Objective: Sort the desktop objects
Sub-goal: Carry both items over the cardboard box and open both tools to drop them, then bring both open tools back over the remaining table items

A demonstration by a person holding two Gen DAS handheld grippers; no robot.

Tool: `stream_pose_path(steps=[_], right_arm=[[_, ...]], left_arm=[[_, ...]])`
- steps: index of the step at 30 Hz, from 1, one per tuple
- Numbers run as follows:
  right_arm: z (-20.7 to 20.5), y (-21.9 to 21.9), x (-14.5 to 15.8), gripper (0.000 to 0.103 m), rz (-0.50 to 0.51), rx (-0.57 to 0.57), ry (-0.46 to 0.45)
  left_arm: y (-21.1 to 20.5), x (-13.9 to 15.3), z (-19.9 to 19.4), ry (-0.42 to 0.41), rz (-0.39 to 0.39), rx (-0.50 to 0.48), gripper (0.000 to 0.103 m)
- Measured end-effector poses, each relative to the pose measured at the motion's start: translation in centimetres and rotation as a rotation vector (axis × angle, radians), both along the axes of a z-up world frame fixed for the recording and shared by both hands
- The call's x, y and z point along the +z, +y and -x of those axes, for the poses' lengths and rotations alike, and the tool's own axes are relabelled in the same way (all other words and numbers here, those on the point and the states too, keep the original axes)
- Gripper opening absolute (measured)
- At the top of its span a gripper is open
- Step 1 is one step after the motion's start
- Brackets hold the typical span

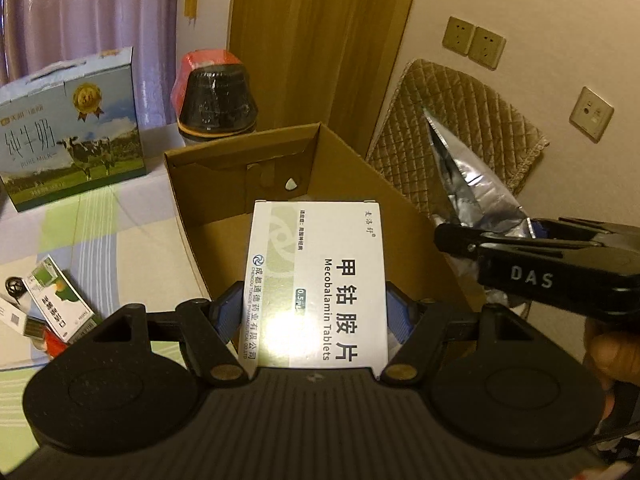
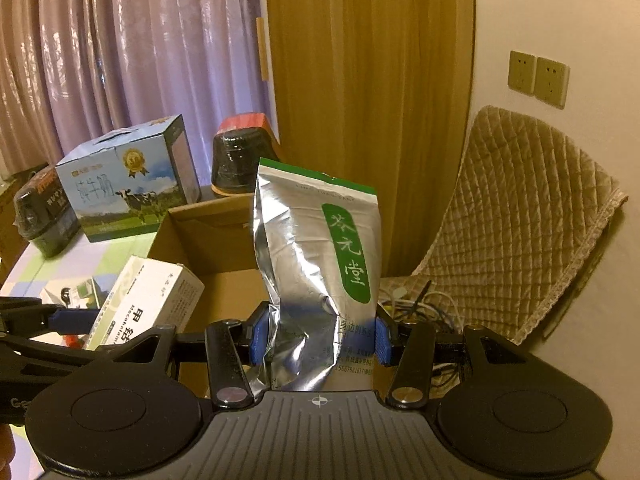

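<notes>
A white tablet box [image 1: 318, 280] is gripped tight by the left gripper [image 1: 316, 316] and held over the open cardboard box [image 1: 280, 200]. A silver pouch [image 2: 320, 272] with a green label is pinched by the right gripper [image 2: 318, 338] above the same cardboard box. The table [image 1: 132, 232] is covered with a cloth in pale green and purple squares. A milk carton [image 1: 72, 128] and a dark jar [image 1: 216, 96] are set at the back. Purple curtains [image 2: 120, 48], a wooden panel [image 2: 368, 100] and wall sockets [image 2: 538, 78] are seen behind.
</notes>
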State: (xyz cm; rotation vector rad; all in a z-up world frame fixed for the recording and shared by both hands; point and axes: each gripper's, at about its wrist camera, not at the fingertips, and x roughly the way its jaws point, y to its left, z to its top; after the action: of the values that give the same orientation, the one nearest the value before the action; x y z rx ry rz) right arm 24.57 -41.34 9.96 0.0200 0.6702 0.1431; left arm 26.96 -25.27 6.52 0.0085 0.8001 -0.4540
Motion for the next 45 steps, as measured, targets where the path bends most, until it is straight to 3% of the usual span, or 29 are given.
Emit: stream_pose_path(steps=[4,17,18,20,22,31,45], right_arm=[[-0.4,-0.1,-0.6,0.047,0.001,0.002,0.012],[-0.4,1.8,-1.0,0.048,-0.015,0.044,0.028],[-0.6,1.9,-1.0,0.050,-0.026,0.050,0.029],[-0.7,2.0,-0.8,0.069,-0.056,0.057,0.014],[-0.4,2.0,-0.3,0.078,-0.053,0.036,-0.023],[2.2,3.4,1.7,0.083,-0.041,0.039,-0.087],[5.0,10.8,3.3,0.091,-0.099,0.171,-0.100]], left_arm=[[0.6,-0.7,-0.7,0.025,0.027,0.012,0.068],[5.1,0.6,1.2,-0.058,-0.072,0.045,0.072],[5.6,0.6,1.2,-0.056,-0.073,0.055,0.072],[6.4,0.5,1.3,-0.055,-0.073,0.067,0.072],[7.2,0.6,1.4,-0.060,-0.079,0.075,0.072],[11.8,1.4,3.0,-0.096,-0.094,0.136,0.076],[20.1,2.0,7.3,-0.102,-0.110,0.273,0.083]])
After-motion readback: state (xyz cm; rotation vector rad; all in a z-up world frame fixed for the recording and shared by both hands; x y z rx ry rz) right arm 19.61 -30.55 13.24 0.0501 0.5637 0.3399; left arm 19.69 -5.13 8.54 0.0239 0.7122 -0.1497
